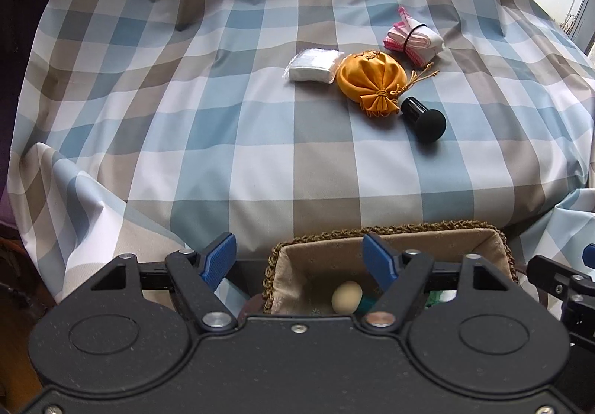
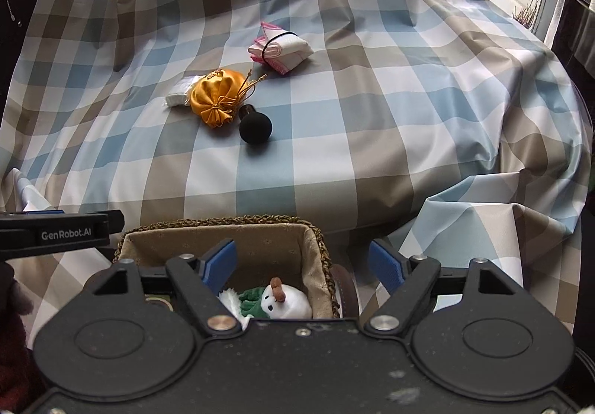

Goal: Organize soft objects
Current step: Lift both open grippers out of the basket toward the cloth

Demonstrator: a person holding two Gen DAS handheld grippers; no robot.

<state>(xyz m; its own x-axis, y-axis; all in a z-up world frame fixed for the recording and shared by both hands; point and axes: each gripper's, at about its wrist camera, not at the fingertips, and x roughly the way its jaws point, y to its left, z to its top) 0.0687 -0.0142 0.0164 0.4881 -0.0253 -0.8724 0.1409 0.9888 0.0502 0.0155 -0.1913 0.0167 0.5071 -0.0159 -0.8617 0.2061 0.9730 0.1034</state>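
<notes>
Left wrist view: the left gripper (image 1: 299, 258) hangs with jaws apart and nothing between them, over a woven straw basket with beige cloth lining (image 1: 498, 246) at the near edge of the checked blue-and-brown tablecloth (image 1: 223, 116). A cream egg-shaped sponge (image 1: 347, 297) lies inside. The right gripper (image 2: 303, 261) likewise stands spread and empty above a white plush snowman (image 2: 286, 302) in the basket. An orange satin drawstring pouch (image 1: 366, 81) lies mid-cloth.

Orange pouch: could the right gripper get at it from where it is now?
Probably yes. The right gripper is open and empty over the basket, and bare checked cloth lies between it and the orange pouch; the black sponge sits close beside it.
</notes>
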